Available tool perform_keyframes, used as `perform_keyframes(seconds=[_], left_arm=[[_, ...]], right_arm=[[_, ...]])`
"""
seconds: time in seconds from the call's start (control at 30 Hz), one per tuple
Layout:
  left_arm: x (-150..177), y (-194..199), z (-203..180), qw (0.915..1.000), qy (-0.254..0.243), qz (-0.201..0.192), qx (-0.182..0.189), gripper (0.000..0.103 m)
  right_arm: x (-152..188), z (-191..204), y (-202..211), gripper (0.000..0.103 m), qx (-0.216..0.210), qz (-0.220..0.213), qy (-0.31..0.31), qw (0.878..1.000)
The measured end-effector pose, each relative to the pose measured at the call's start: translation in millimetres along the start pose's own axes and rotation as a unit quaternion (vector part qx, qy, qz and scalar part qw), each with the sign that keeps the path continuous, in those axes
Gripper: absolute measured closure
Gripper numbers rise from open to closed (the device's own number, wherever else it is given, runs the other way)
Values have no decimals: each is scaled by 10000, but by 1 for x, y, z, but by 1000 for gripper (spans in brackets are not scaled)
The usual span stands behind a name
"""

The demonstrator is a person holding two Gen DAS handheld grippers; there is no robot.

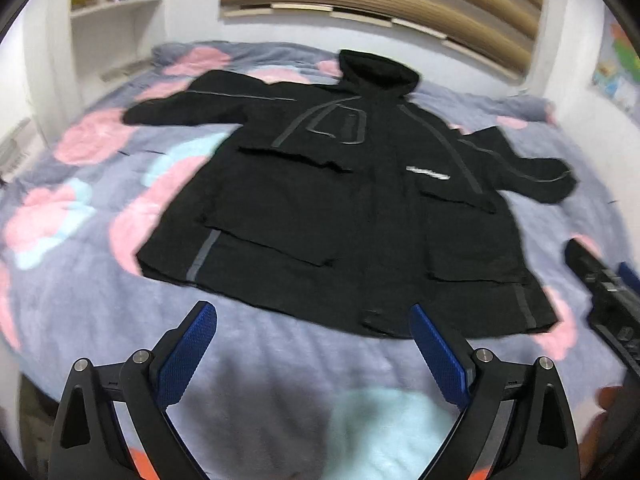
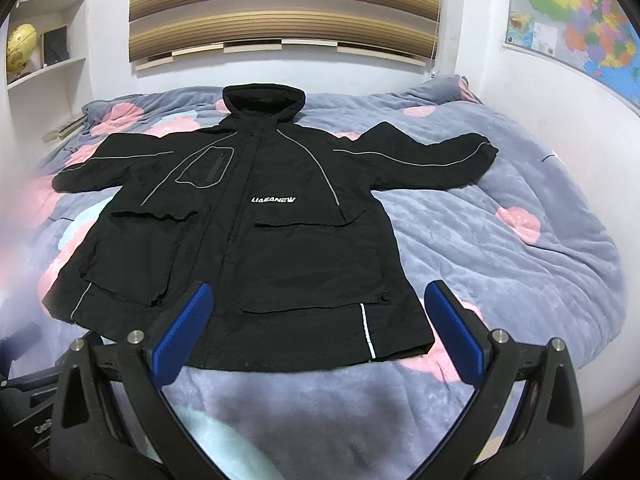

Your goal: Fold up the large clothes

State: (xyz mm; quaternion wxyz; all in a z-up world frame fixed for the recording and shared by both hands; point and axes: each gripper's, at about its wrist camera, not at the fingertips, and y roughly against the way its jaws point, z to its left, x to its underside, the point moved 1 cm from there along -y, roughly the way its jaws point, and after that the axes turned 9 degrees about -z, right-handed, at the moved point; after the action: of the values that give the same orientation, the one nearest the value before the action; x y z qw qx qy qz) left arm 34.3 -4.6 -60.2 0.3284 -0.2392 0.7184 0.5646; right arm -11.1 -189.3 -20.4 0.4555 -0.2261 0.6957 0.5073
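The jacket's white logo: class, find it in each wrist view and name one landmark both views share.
Left wrist: logo right of centre, blurred.
Right wrist: logo near centre, on the jacket's chest.
Shared landmark: the hood at the jacket's far end.

Bed [image 2: 520, 264] filling mid-frame, covered by grey quilt [image 2: 460, 240] with pink and pale-blue blotches. Black hooded jacket [image 2: 256, 240] spread flat at centre, front up, sleeves out.
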Motion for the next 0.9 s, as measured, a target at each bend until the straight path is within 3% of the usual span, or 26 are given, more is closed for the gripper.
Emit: perform_keyframes(seconds=[0.2,0.9], left_arm=[[-2,6,-10,9988,-330,-213,-300,6],[-39,35,-18,9942,-462,-890,-396,6]], right_arm=[[-1,-1,1,0,-14,-43,9,10000],[-4,0,-5,0,-28,-18,4,10000]])
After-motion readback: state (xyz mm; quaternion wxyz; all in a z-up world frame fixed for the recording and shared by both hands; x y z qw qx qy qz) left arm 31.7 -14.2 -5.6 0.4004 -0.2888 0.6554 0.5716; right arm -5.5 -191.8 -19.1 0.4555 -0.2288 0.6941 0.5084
